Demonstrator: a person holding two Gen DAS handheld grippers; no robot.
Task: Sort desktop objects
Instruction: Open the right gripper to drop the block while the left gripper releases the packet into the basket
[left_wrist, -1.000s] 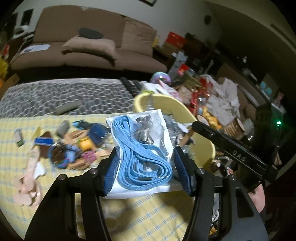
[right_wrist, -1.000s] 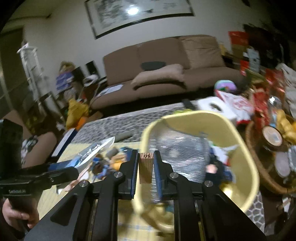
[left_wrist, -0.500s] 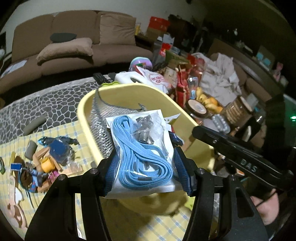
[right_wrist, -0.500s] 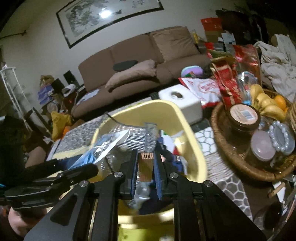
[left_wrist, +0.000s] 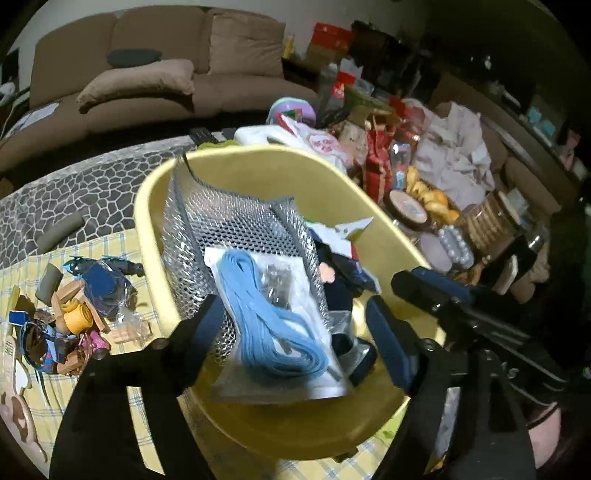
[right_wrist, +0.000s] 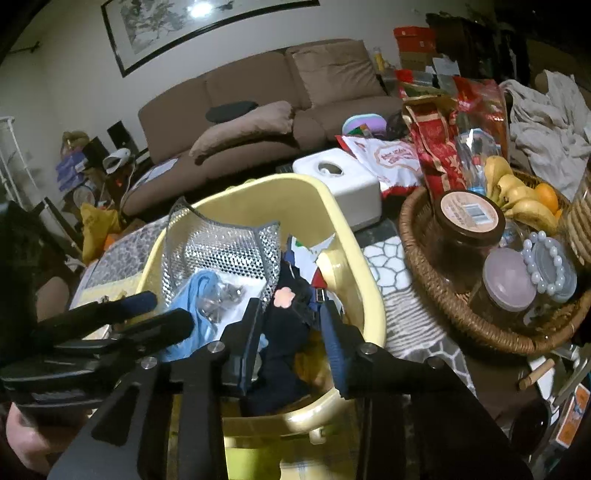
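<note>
Both tongs are over the yellow tub (left_wrist: 177, 184), releasing.

Left tongs (left_wrist: 295, 325): jaws opening, wide apart, pads off the bag. The clear bag with the blue lanyard (left_wrist: 273, 325) lies between them, leaning on the silver mesh liner (left_wrist: 236, 229) inside the tub, its lower edge near the front rim. As far as I can judge it's free, not gripped.

Right tongs (right_wrist: 291, 332): jaws opening, moderate gap, nothing between the pads. Below them I see only dark cloth and a small pink flower piece (right_wrist: 283, 297) in the tub's right half. I can't tell what else sits in that heap.

How I'd finish the step well:
- Let the jaws open fully before moving, so a pad doesn't drag the bag out.
- Pull both tongs straight up and back and clear the rim first. They're close together, so I take them out one at a time.
- The bag sits high on the mesh and may slide forward. If it hangs over the rim, nudge it deeper.

Still to sort: the pile of small toys (left_wrist: 81, 306) on the yellow checked cloth (left_wrist: 110, 243) covering the bench left of the tub. Past the tub on the right, the wicker basket (right_wrist: 436, 306) with jars and fruit stands apart, so I leave it.
</note>
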